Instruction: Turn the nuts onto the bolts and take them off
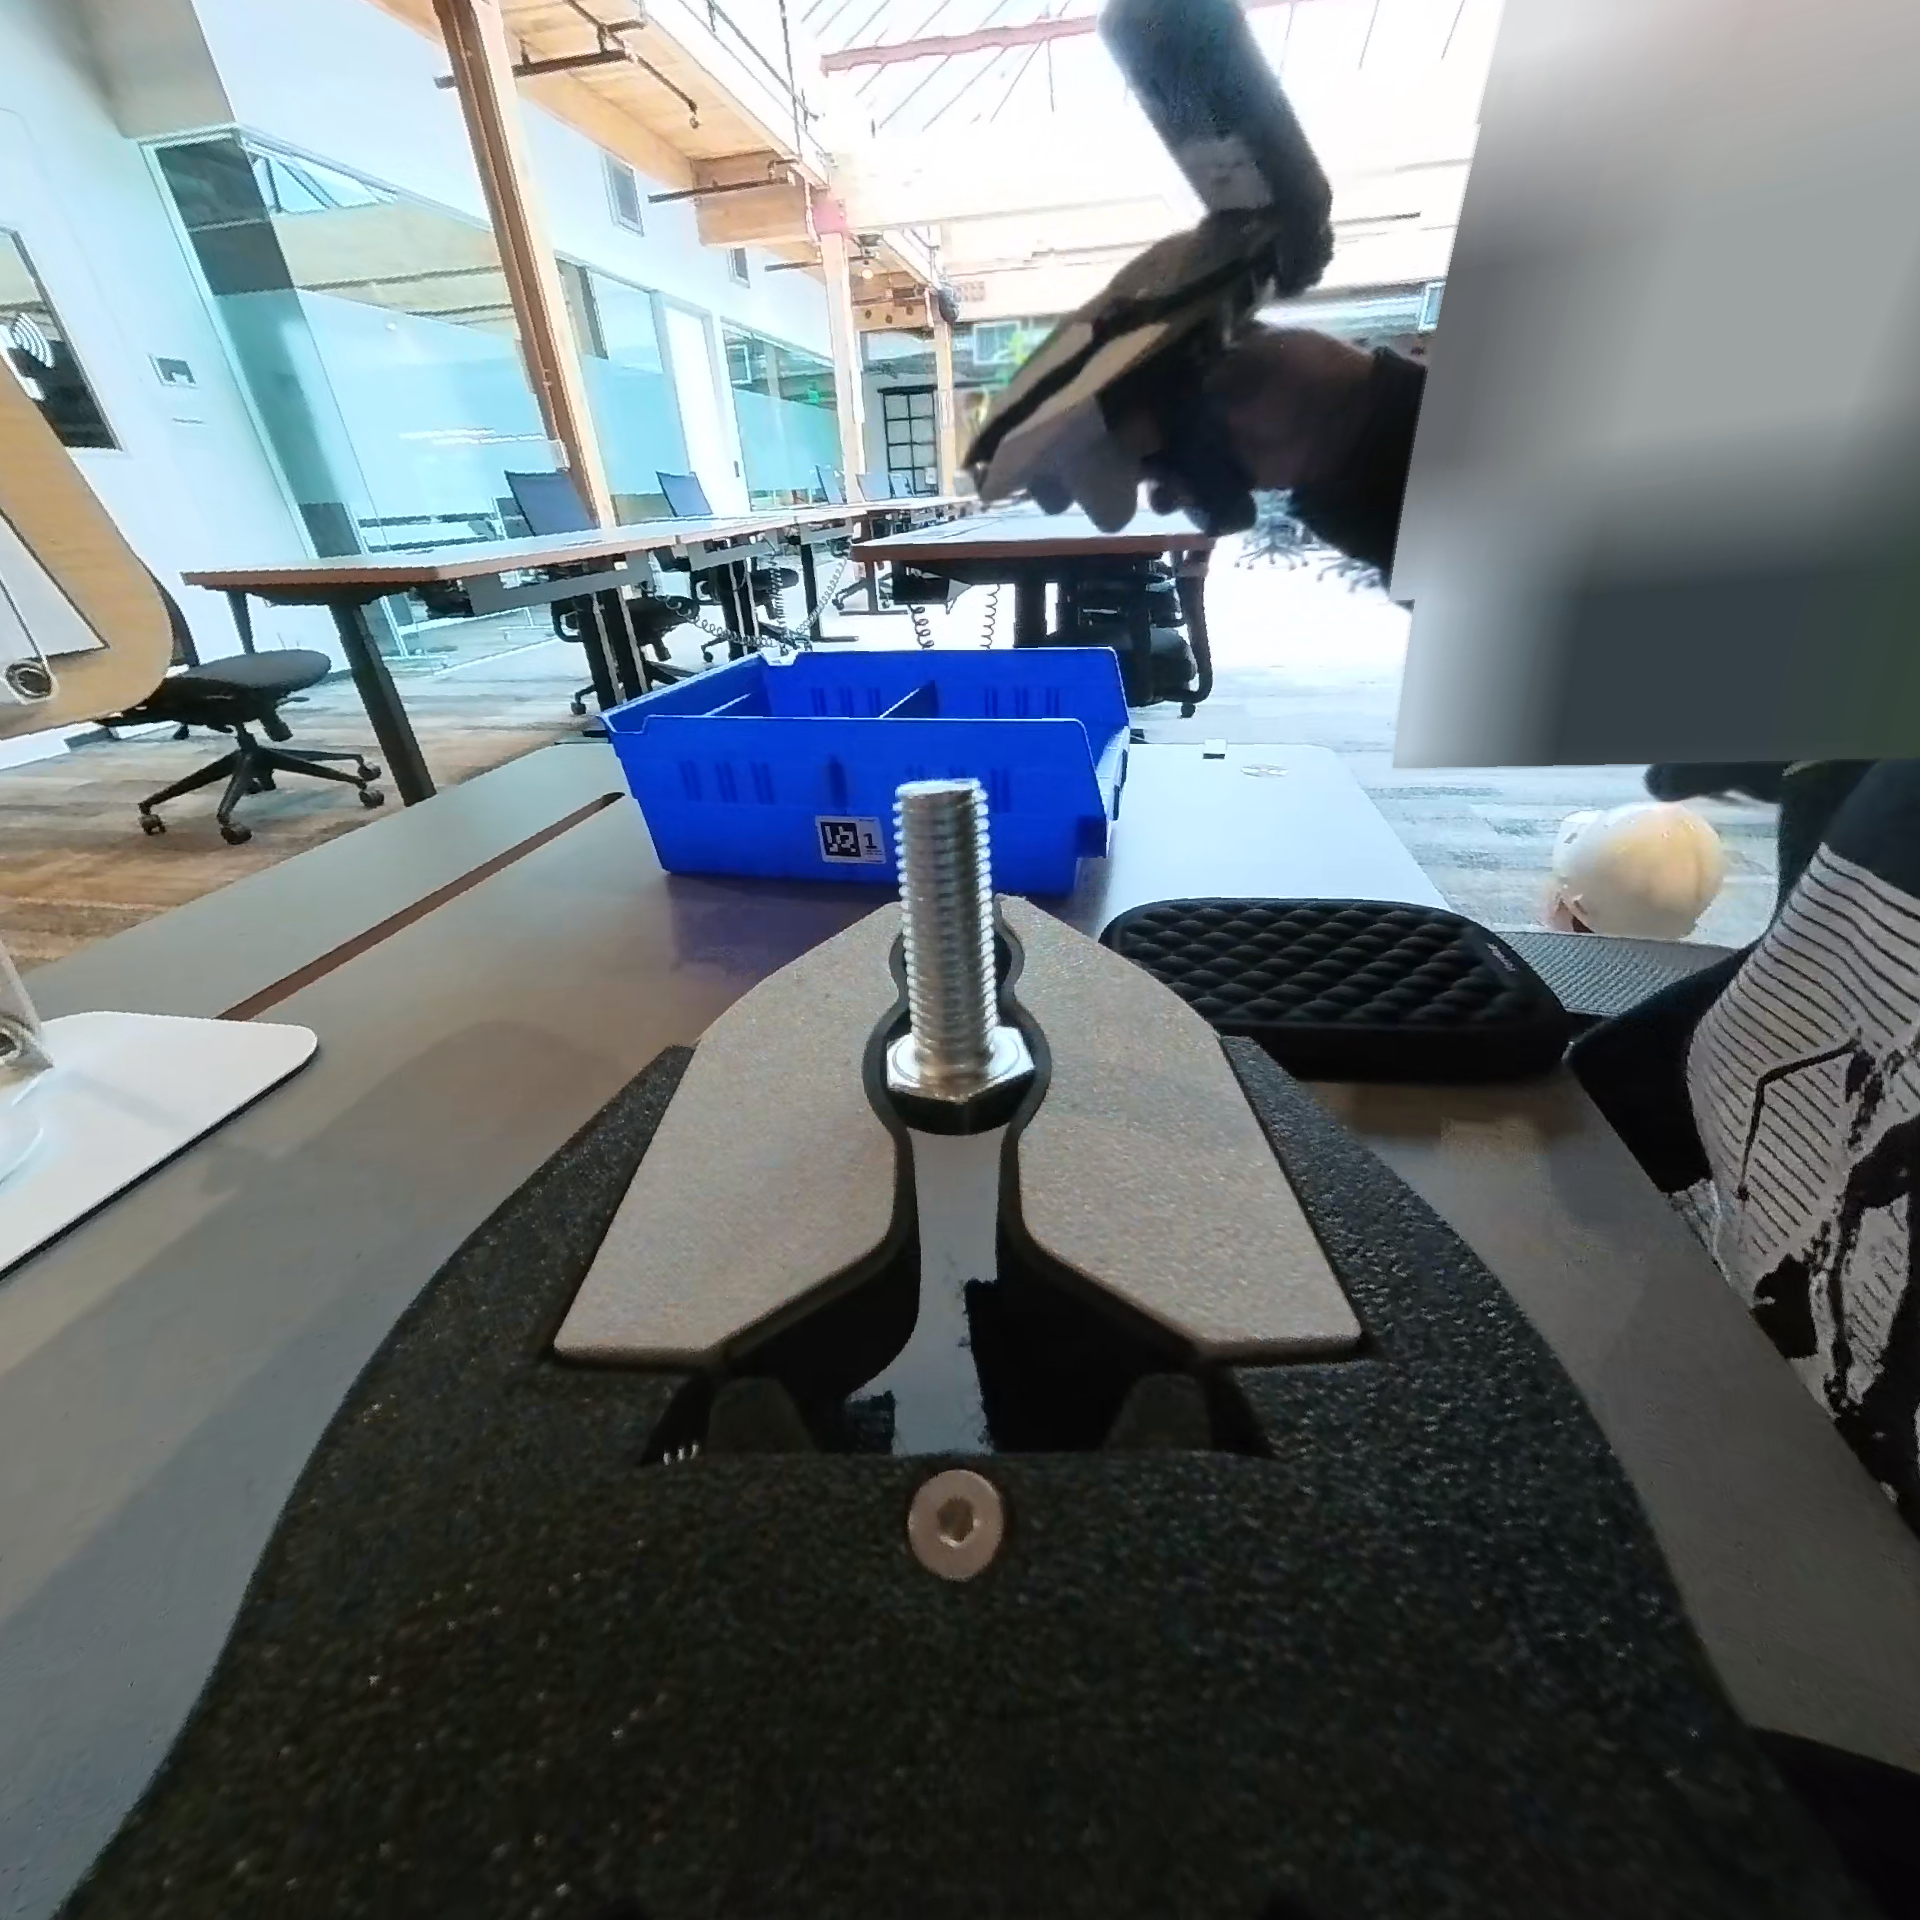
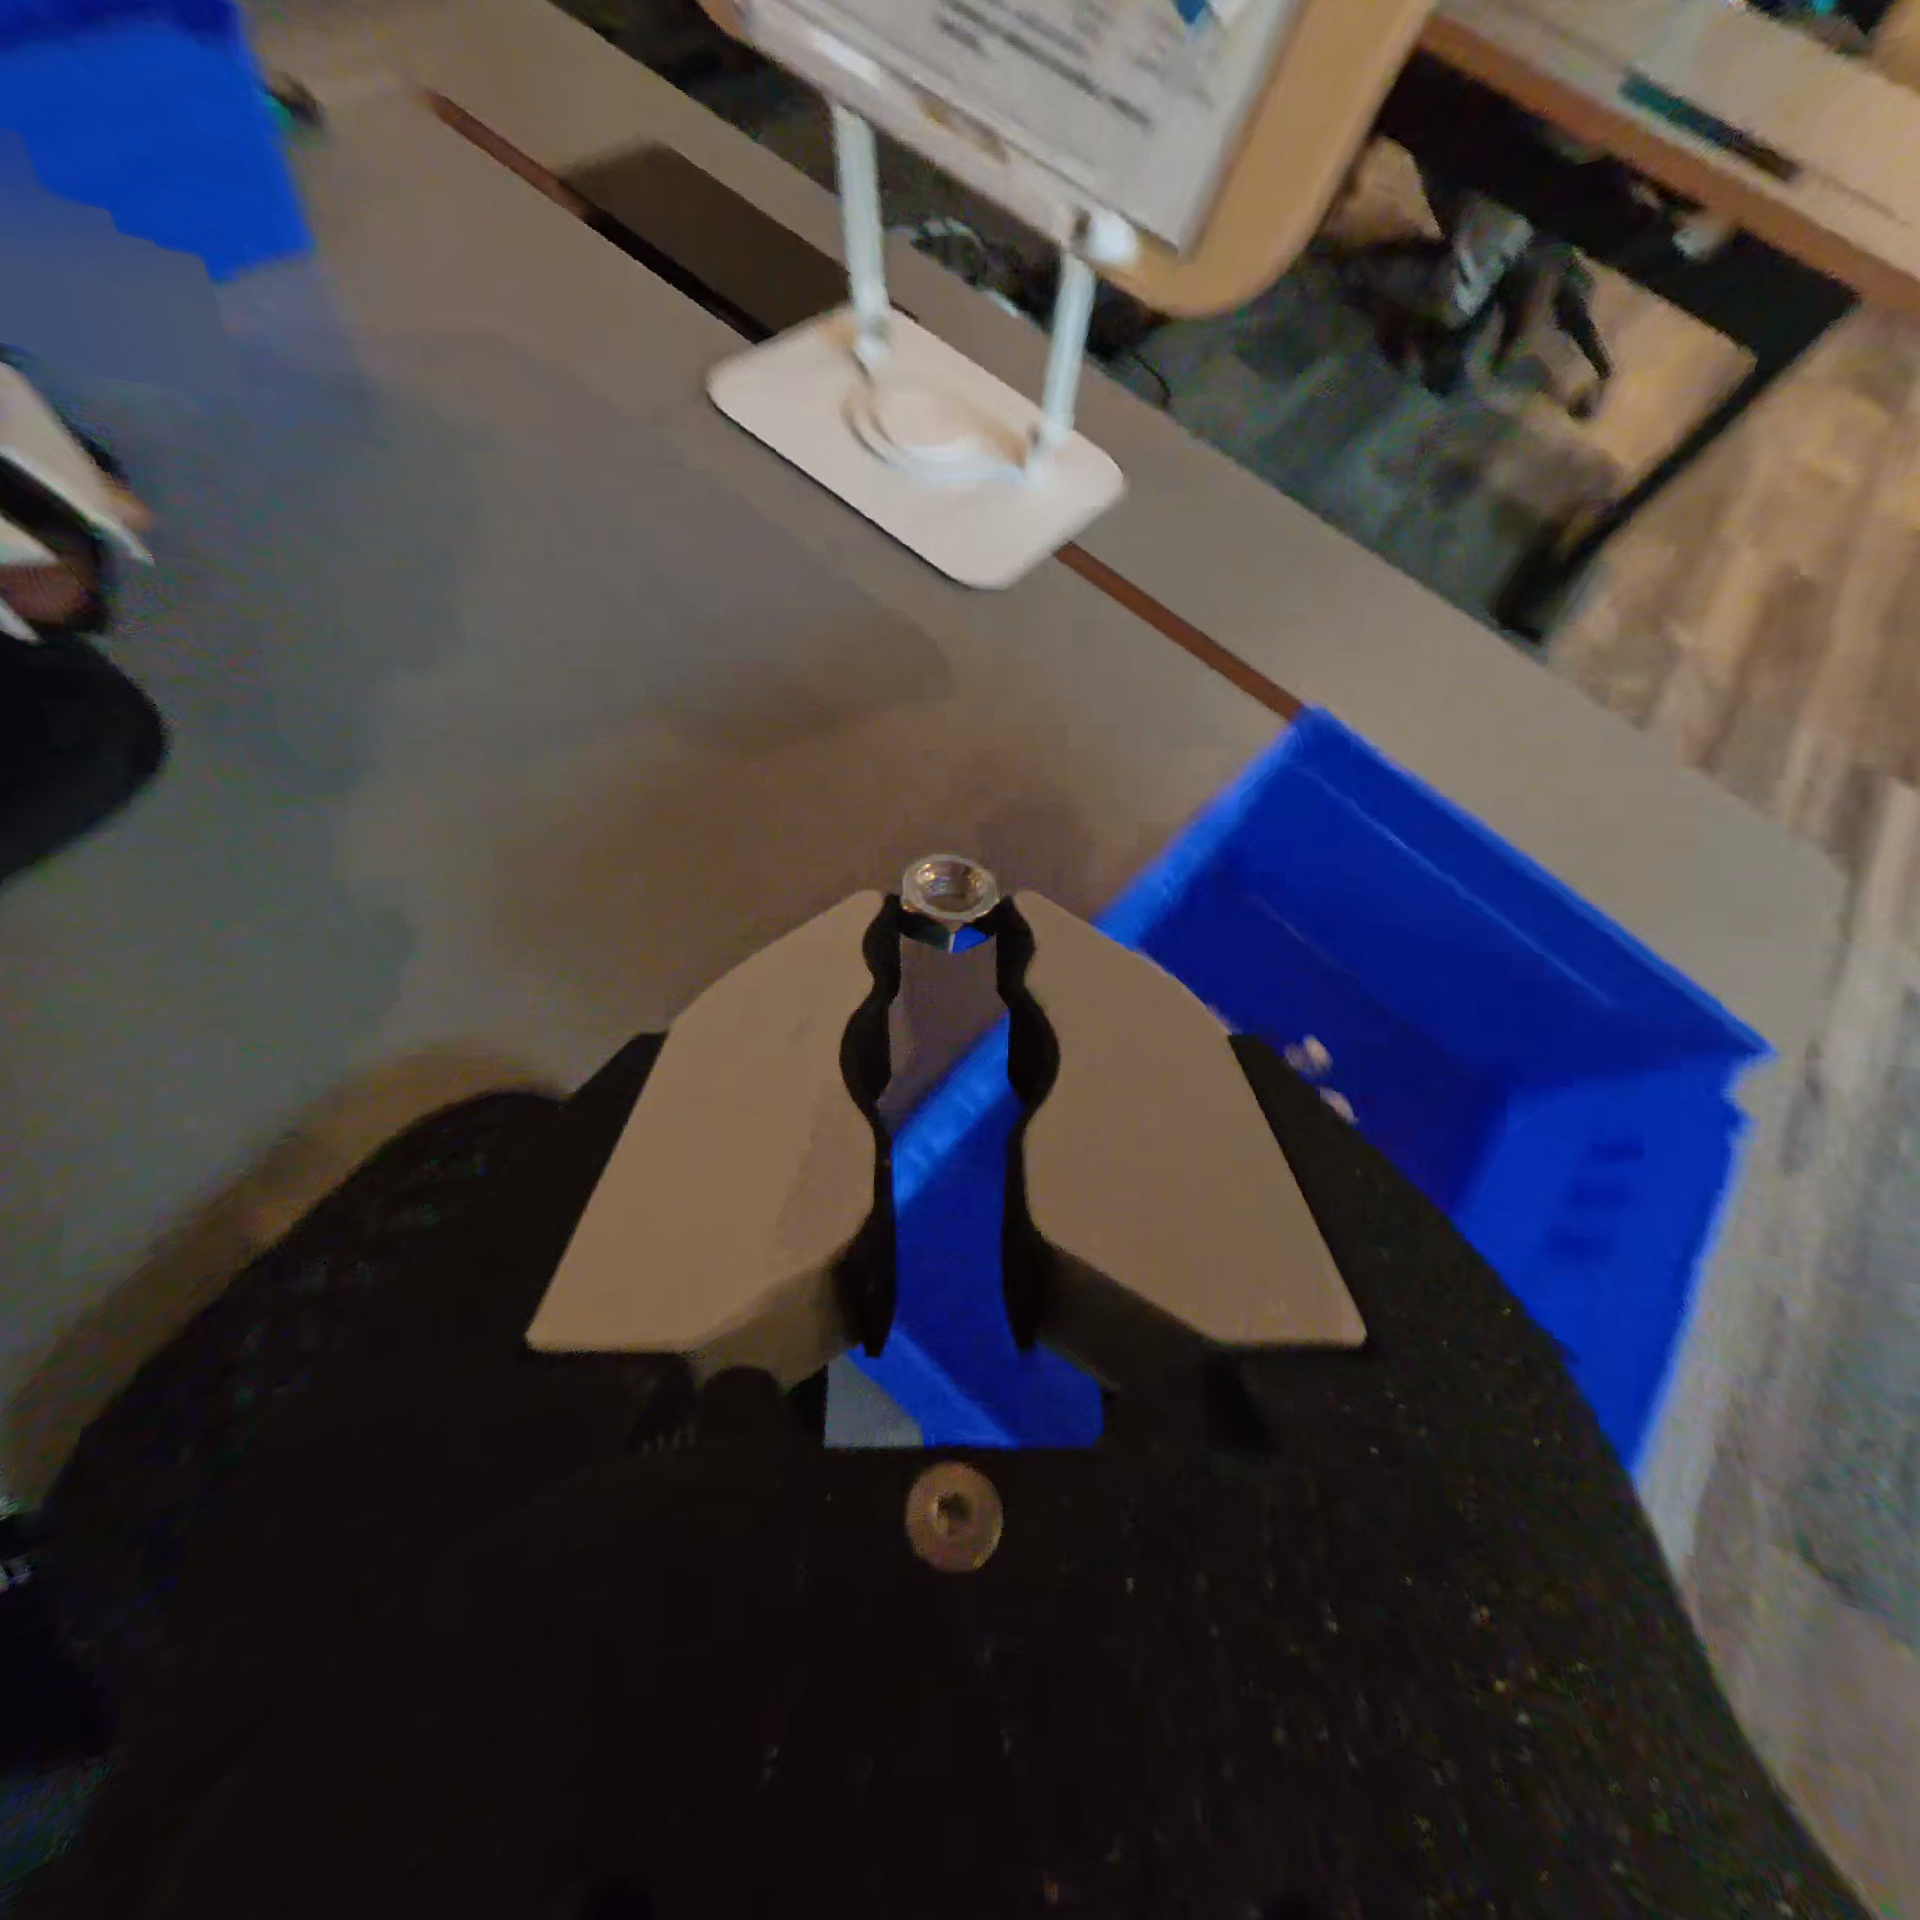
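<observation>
My left gripper (image 1: 951, 966) is shut on a silver bolt (image 1: 943, 914), gripping it at its hex head with the threaded shaft pointing up, bare of any nut. My right gripper (image 2: 948, 906) is shut on a small silver hex nut (image 2: 950, 891), pinched at the fingertips with its hole facing the camera. In the left wrist view the right gripper (image 1: 987, 468) shows high and far, held in a gloved hand above and to the right of the bolt, apart from it.
A blue divided bin (image 1: 873, 769) stands on the grey table (image 1: 436, 1039) behind the bolt; it also shows in the right wrist view (image 2: 1455, 1039) under the right gripper. A white stand base (image 2: 914, 447) sits at the left. A black textured pad (image 1: 1330, 977) lies to the right. My hands' fingertips stand some 25 centimetres from each other.
</observation>
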Tool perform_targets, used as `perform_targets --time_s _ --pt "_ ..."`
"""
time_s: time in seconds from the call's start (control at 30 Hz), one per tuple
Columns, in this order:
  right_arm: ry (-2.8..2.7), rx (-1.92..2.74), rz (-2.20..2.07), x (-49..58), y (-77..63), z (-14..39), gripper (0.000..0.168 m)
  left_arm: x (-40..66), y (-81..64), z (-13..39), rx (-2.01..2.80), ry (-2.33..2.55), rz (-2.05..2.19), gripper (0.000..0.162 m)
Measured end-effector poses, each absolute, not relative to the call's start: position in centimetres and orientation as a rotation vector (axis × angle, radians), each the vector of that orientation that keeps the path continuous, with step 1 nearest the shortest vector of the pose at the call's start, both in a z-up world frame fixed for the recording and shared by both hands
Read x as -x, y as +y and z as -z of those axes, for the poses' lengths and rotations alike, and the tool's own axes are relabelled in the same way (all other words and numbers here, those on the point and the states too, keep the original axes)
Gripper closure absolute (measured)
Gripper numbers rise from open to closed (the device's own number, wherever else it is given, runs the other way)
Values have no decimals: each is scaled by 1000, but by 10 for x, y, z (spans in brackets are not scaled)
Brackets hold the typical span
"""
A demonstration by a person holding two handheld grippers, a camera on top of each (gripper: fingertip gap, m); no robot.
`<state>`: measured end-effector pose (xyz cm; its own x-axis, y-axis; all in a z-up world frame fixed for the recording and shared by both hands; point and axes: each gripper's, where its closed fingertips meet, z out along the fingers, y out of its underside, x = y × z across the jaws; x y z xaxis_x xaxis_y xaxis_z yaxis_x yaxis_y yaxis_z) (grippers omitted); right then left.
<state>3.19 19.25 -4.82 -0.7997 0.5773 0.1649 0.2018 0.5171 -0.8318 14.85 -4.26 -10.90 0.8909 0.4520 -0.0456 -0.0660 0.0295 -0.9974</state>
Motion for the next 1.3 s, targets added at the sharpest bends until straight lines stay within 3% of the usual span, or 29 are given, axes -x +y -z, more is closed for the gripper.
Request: perform_targets --time_s 0.23,0.7,1.03,1.3 --pt "-2397 799 -923 15 259 83 152 -148 -44 110 1499 -325 -405 151" --pt "-2966 724 -311 122 248 201 151 -145 -47 113 1517 -350 -419 151" --pt "-3072 754 -209 135 247 227 151 -142 -52 115 1516 -371 -428 151" --pt "-3009 807 -324 138 245 211 141 -141 -51 116 1518 -373 -420 151"
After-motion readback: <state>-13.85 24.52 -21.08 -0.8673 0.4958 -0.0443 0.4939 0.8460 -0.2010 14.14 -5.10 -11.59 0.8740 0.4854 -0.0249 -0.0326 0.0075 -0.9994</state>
